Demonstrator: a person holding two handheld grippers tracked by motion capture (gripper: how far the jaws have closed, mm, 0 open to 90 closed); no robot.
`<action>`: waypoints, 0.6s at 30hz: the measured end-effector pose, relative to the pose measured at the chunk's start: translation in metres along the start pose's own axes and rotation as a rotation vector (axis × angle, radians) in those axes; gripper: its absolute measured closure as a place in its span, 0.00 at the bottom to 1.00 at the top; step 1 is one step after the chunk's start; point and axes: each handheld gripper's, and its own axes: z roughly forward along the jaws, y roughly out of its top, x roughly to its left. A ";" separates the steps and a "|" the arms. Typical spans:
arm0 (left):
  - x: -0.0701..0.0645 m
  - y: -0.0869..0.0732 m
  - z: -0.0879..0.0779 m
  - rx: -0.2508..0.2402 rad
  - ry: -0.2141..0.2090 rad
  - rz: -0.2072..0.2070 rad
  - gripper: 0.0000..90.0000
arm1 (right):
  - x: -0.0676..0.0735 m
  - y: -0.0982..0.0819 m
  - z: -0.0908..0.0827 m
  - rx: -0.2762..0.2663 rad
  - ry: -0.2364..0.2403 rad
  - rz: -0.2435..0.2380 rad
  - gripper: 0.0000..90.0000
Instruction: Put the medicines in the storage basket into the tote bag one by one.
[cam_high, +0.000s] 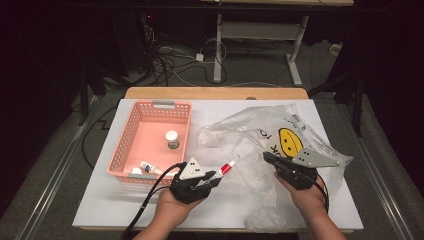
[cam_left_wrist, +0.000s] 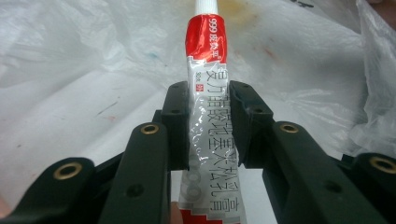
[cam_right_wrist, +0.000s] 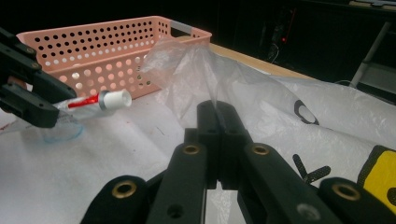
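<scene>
**Two claws, one tube, one bag**

Two claws at work over the white surface (cam_high: 100, 200). Left claw (cam_high: 215, 176) clamped on a silver-and-red ointment tube (cam_left_wrist: 210, 121), pads pressing its flat sides at mid-length, white cap (cam_right_wrist: 116, 99) pointing away from the hand toward the clear plastic bag (cam_high: 260, 140). Tube held just above the surface, near the front right corner of the pink basket (cam_high: 127, 135) and at the bag's left edge. Right claw (cam_high: 267, 157) shut tight on a fold of the bag, thin film pinched between the jaws and pulled up into a peak, as seen in the right gripper view. Bag spread crumpled across the right half of the surface, yellow smiley print (cam_high: 290, 141) facing up beside the right hand (cam_high: 307, 197). Inside the basket: a small white-capped bottle (cam_high: 172, 139) standing near the middle, another small tube (cam_high: 149, 167) lying by the front wall.
</scene>
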 end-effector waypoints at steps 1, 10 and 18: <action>0.000 -0.001 0.002 0.002 -0.002 0.004 0.75 | 0.000 0.000 0.000 0.001 0.001 -0.001 1.00; -0.002 -0.009 0.014 0.032 -0.011 0.005 0.75 | 0.001 0.001 -0.002 -0.005 0.000 0.000 1.00; -0.001 -0.013 0.019 0.049 -0.008 -0.002 0.75 | 0.004 0.005 -0.005 -0.021 0.004 -0.006 1.00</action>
